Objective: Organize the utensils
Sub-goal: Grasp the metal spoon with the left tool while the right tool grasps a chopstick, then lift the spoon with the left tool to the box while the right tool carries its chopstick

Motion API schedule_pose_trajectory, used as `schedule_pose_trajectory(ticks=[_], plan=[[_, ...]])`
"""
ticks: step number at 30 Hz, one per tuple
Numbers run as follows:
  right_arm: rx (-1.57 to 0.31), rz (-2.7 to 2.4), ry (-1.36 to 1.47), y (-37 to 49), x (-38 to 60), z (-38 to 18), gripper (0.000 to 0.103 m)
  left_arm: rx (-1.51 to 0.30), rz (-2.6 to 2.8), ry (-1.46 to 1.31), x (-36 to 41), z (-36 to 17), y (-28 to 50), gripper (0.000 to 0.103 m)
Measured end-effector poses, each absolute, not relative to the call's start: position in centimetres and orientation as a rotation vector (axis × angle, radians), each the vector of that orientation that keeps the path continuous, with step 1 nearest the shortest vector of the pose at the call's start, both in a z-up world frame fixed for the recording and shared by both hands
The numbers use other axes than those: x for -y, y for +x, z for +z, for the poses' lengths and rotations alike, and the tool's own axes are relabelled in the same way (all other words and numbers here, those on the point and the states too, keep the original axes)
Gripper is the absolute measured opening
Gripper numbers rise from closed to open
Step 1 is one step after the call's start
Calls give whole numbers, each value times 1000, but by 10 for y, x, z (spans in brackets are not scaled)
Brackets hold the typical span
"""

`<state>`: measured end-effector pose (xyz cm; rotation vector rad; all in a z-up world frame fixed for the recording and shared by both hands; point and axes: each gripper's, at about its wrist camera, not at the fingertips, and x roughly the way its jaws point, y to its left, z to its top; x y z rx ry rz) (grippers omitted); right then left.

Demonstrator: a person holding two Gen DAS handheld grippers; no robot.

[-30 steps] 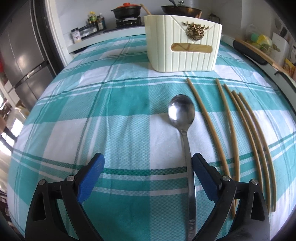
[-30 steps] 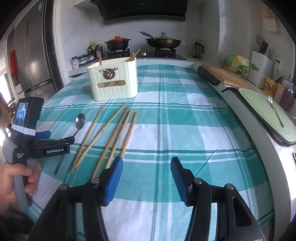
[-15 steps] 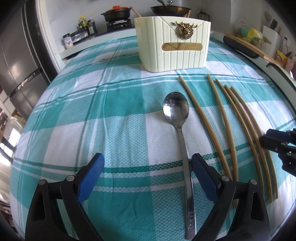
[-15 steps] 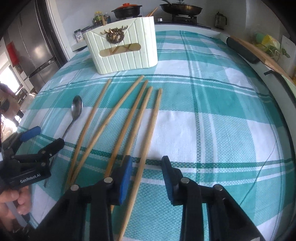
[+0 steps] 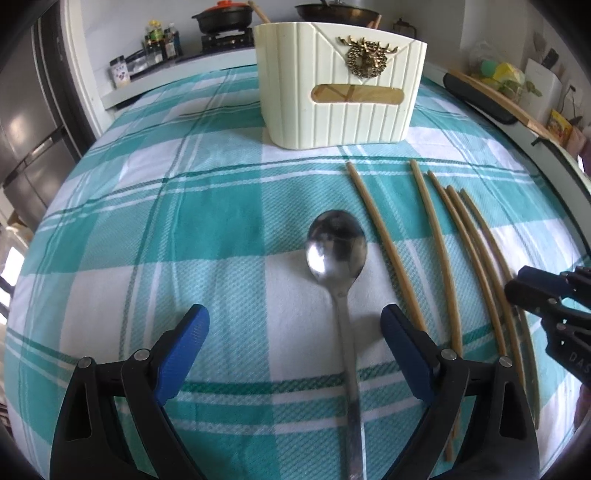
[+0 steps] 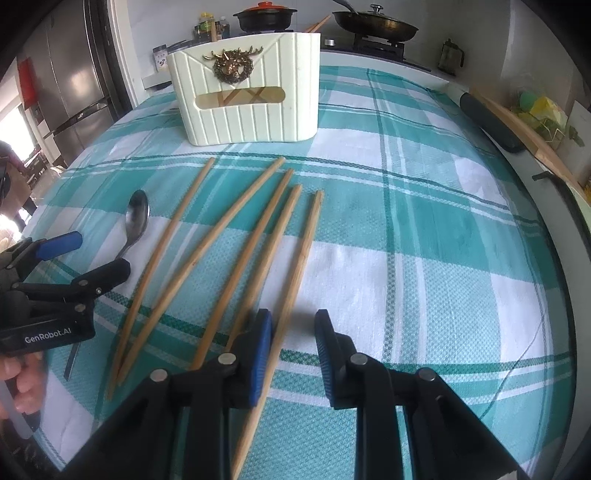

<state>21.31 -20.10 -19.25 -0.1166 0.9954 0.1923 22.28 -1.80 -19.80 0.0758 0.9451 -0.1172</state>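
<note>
A steel spoon (image 5: pixel 338 254) lies on the teal plaid cloth, handle toward me. My left gripper (image 5: pixel 293 350) is open and straddles its handle low over the cloth. Several wooden chopsticks (image 5: pixel 436 240) lie to its right, also in the right wrist view (image 6: pixel 255 236). My right gripper (image 6: pixel 291 350) is open with a narrow gap around the rightmost chopstick (image 6: pixel 295 280), whose lower part passes between the pads. A cream utensil holder (image 5: pixel 341 79) with a gold deer crest stands behind, holding chopsticks; it shows in the right wrist view (image 6: pixel 245 92) too.
A stove with a pot (image 6: pixel 264 16) and a pan (image 6: pixel 375 22) sits behind the holder. A fridge (image 6: pixel 70 74) stands at the left. A cutting board (image 5: pixel 491 96) and counter items line the right edge of the table.
Both grippers moved forward and lower over the table. The right gripper's jaws narrowed around the rightmost chopstick. The right gripper's tips have come into the left view.
</note>
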Motion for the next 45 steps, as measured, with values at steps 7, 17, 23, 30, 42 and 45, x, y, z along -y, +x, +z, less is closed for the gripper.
schedule_pose_trajectory(ticks=[7, 17, 23, 30, 42, 45], plan=[[-1010, 207, -91, 235, 207, -192, 25, -939, -185, 103, 33, -197, 244, 68], [-1030, 229, -122, 290, 190, -193, 8, -907, -252, 135, 42, -194, 254, 36], [-1009, 255, -1, 294, 205, -182, 7, -871, -266, 106, 30, -174, 248, 35], [-857, 282, 100, 258, 230, -118, 7, -763, -291, 18, 2, -113, 226, 35], [-614, 305, 77, 188, 229, -34, 7, -648, -307, -79, -26, -60, 194, 35], [-577, 300, 65, 181, 224, -27, 7, -639, -306, -93, -30, -55, 193, 35]])
